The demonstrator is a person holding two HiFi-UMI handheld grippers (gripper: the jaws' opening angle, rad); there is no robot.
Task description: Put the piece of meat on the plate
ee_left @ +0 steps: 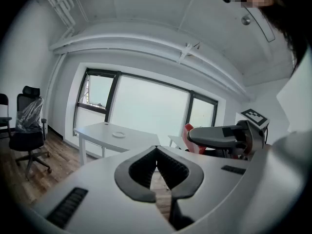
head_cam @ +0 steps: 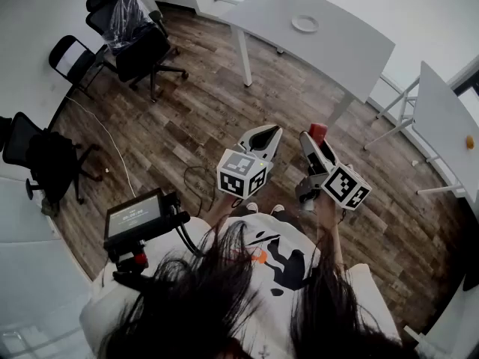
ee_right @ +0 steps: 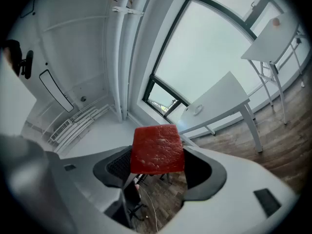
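Observation:
A flat red piece of meat [ee_right: 157, 149] sits between the jaws of my right gripper [ee_right: 158, 157], which is shut on it and held in the air. In the head view the piece of meat [head_cam: 318, 132] shows as a red tip at the right gripper [head_cam: 314, 137]. My left gripper [ee_left: 157, 149] is beside it with its jaws together and nothing in them; it also shows in the head view [head_cam: 266, 133]. The white plate [head_cam: 304, 24] lies on a white table [head_cam: 337, 47] across the room, far from both grippers. The plate [ee_left: 119, 134] is small in the left gripper view.
Black office chairs [head_cam: 135, 36] stand at the left on the wooden floor [head_cam: 187, 126]. A second white table [head_cam: 449, 126] at the right carries a small orange thing [head_cam: 469, 142]. A cable [head_cam: 112, 148] runs over the floor. A small screen [head_cam: 135, 219] hangs at the person's left side.

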